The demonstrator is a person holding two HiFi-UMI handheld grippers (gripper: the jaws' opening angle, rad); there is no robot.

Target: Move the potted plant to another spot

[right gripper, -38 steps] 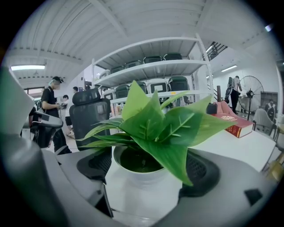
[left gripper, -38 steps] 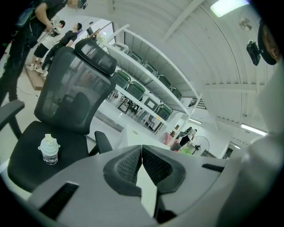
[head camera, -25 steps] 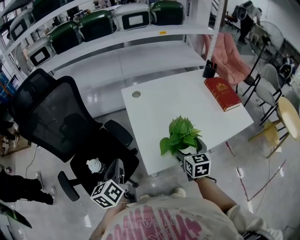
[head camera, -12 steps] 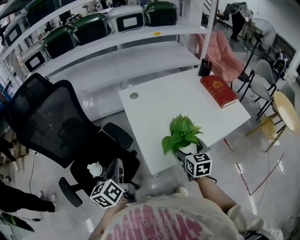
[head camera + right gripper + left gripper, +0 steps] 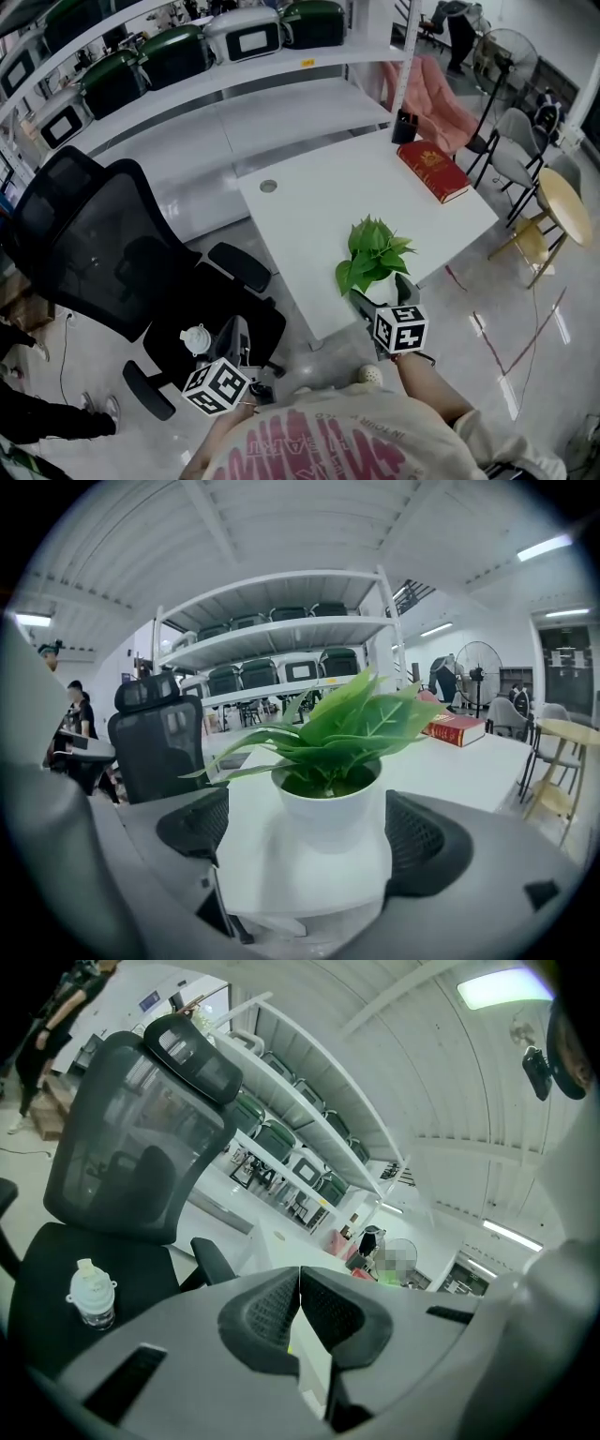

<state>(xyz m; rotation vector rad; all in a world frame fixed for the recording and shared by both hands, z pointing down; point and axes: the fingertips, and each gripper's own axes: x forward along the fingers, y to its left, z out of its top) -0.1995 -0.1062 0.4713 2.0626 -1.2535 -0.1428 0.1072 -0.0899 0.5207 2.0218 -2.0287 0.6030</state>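
Note:
The potted plant, green leaves in a small white pot, stands on the white table close to its near edge. My right gripper is open, with one jaw on each side of the pot. In the right gripper view a gap shows between each pad and the pot, so the right gripper is not gripping it. My left gripper hangs low beside the chair, away from the table. In its own view the left gripper is shut with nothing in it.
A red book and a black pen holder lie at the table's far right. A black office chair with a water bottle on its seat stands left of the table. Shelves run behind; chairs stand right.
The head view has drifted a little. My right gripper stays open around the pot, the plant stands on the table as before, and the left gripper has barely moved.

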